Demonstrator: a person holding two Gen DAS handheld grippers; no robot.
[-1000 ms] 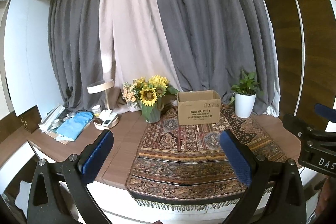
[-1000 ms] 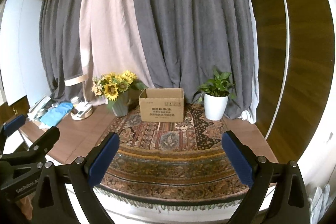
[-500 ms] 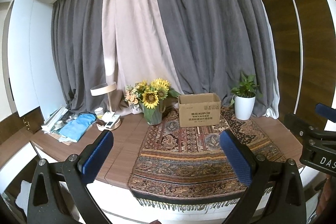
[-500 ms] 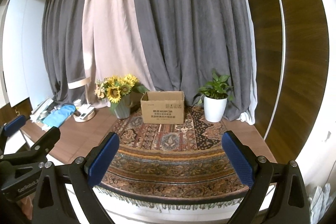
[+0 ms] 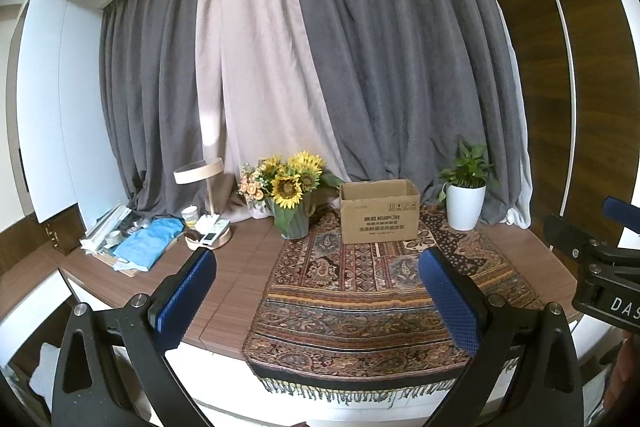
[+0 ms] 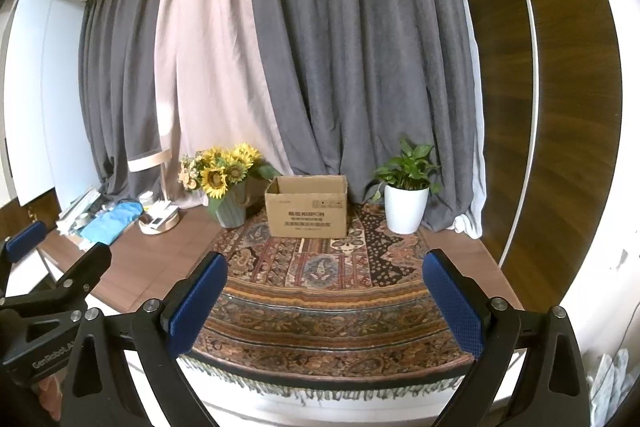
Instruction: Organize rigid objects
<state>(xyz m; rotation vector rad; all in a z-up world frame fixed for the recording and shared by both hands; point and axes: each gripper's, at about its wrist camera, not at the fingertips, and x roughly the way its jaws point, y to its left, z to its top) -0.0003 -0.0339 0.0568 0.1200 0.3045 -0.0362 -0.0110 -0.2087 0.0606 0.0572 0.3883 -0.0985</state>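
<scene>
Cardboard box (image 5: 379,211) open-topped; both grippers apparently empty.

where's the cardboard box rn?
The cardboard box stands open-topped at the back of the patterned rug, near centre in both wrist views, between the sunflower vase on its left and the white potted plant on its right.

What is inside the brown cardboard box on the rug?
The cardboard box is open at the top, and only its bare inner back wall shows. Its front wall hides the bottom, so whether anything lies inside cannot be seen from either view.
</scene>
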